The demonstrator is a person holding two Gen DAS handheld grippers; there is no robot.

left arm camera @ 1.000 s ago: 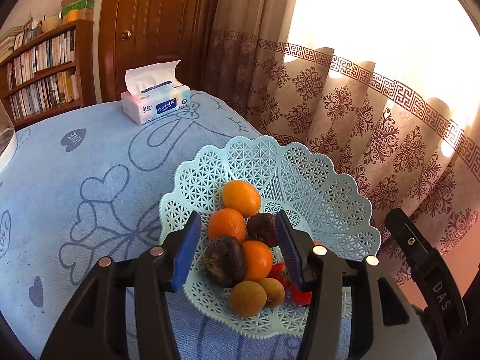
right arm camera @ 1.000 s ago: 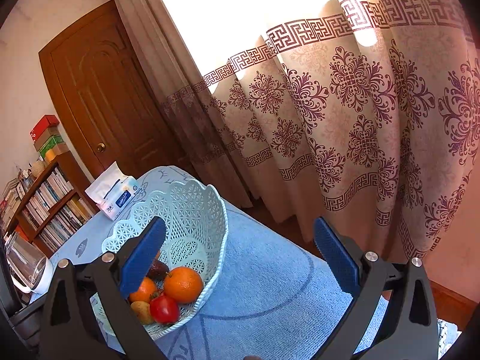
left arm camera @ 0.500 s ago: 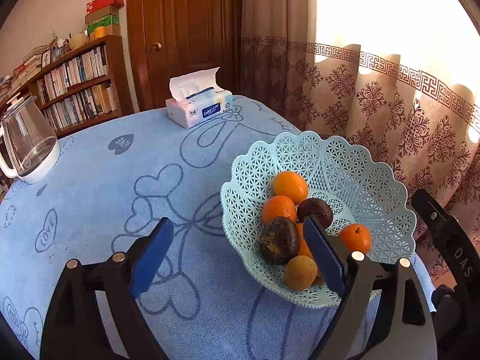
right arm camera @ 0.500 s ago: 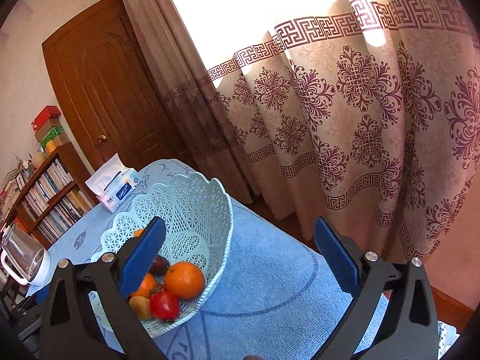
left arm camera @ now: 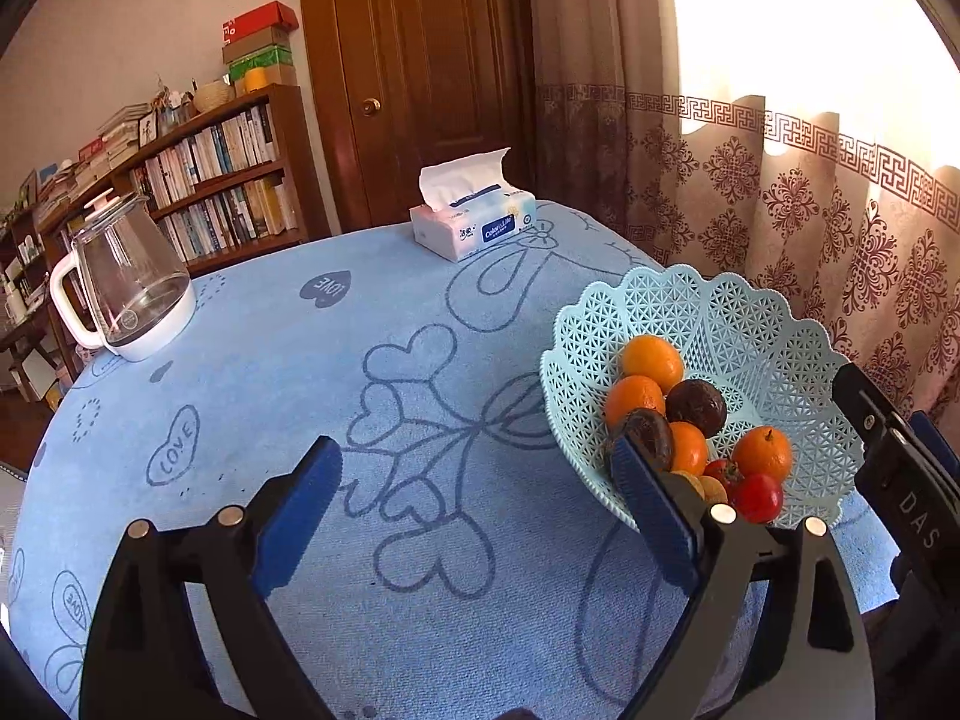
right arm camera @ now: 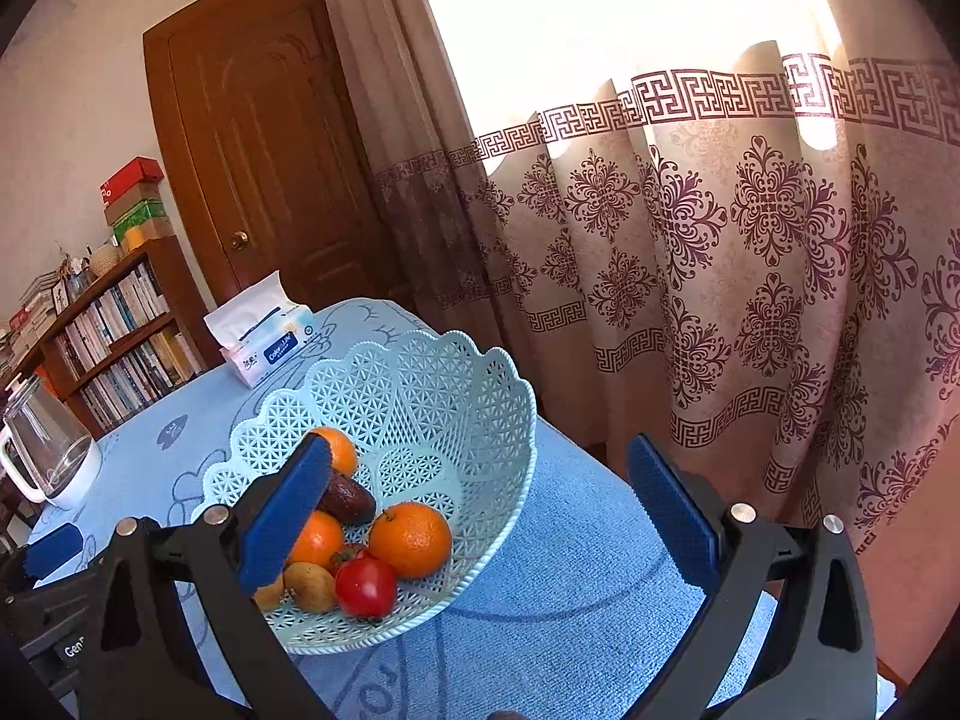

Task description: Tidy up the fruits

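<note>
Our left gripper (left arm camera: 480, 507) has just been opening and holds nothing; our right gripper (right arm camera: 480, 504) is open too. The piled fruits may roll from the lattice basket (left arm camera: 750, 324) if we bump its rim

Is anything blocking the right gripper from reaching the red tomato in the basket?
Mostly no: the right gripper is open and empty, and the red tomato lies uncovered at the near side of the basket. Only the low basket rim lies between them.

A brown wooden door (left arm camera: 420, 78) stands shut in a pale wall (left arm camera: 150, 30). Left of it a bookshelf (left arm camera: 210, 180) is packed with books, with boxes (left arm camera: 261, 39) stacked on top. Right of it, patterned curtains (right arm camera: 720, 240) glow with bright daylight. A blue cloth covers the worktop (left arm camera: 300, 360).
</note>
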